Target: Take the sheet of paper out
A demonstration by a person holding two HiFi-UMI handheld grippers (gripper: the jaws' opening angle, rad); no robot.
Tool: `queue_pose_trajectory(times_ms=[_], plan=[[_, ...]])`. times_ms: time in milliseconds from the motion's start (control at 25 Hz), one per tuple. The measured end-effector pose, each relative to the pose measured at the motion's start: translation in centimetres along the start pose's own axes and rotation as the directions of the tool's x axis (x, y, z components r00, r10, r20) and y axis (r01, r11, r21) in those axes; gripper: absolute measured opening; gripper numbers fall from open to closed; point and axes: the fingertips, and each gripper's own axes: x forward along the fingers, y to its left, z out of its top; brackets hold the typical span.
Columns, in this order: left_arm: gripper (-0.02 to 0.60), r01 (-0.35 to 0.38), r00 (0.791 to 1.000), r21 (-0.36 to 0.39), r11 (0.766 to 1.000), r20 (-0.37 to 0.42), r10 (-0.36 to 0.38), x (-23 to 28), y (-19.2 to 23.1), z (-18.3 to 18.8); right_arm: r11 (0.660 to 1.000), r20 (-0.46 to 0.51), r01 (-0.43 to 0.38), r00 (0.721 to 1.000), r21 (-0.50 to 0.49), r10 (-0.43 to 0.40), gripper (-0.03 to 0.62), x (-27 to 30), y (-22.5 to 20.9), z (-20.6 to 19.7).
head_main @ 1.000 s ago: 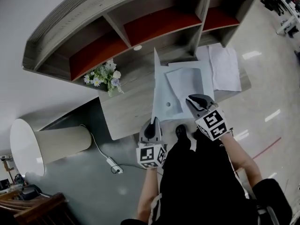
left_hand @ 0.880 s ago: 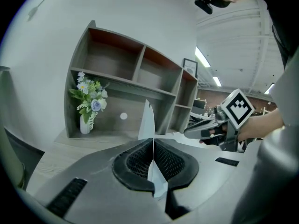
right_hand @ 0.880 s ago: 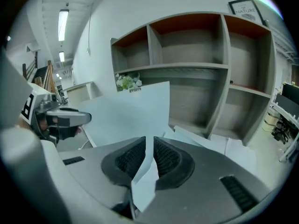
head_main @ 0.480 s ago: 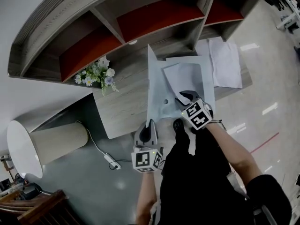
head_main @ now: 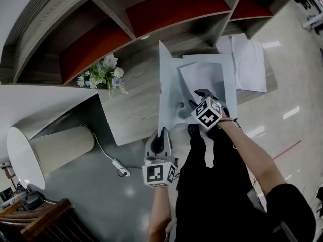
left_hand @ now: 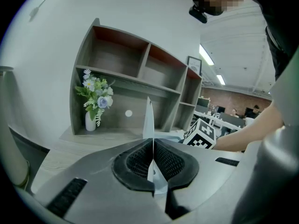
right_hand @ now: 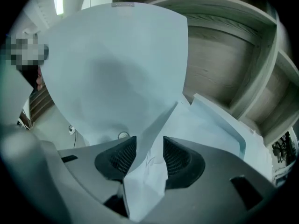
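Right gripper view: the right gripper (right_hand: 149, 157), jaws just opened, straddles a corner of the sheet (right_hand: 140, 190). The left gripper (left_hand: 153, 161) pinches the cover (left_hand: 148, 120) upright. The sheet looks thin and floppy, so grip that corner.

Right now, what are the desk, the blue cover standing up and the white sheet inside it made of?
Desk: looks like wood or wood-look laminate, matte, with grey grain lines running along it.
Folder cover: probably thin plastic, smooth and pale blue. It stands stiff and flat on its edge.
Sheet of paper: paper, matte white. Its near end is creased and bent.
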Motion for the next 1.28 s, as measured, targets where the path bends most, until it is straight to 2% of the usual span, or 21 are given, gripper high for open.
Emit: queue_pose_trajectory(times_ms=[520, 720, 1000, 1280], plan=[[0.014, -0.007, 1.0, -0.001, 1.0, -0.005, 0.007, 0.0, 0.3, -0.2, 1.0, -0.08, 0.014, 0.997, 0.02, -0.012, 0.15, 2.7, -0.8, -2.5], [0.014, -0.002, 1.0, 0.012, 1.0, -0.004, 0.002, 0.0, 0.4, -0.2, 0.999, -0.085, 0.012, 0.996, 0.052, -0.007, 0.125, 2.9, -0.9, -2.9], [0.014, -0.001, 1.0, 0.004, 1.0, -0.003, 0.001, -0.1, 0.0, -0.3, 0.997, -0.088, 0.009, 0.996, 0.074, -0.002, 0.043, 3.0, -0.8, -3.1], [0.014, 0.009, 1.0, 0.027, 1.0, -0.001, -0.009, 0.0, -0.1, -0.2, 0.994, -0.088, 0.02, 0.996, 0.106, -0.011, 0.018, 3.0, -1.1, -3.3]])
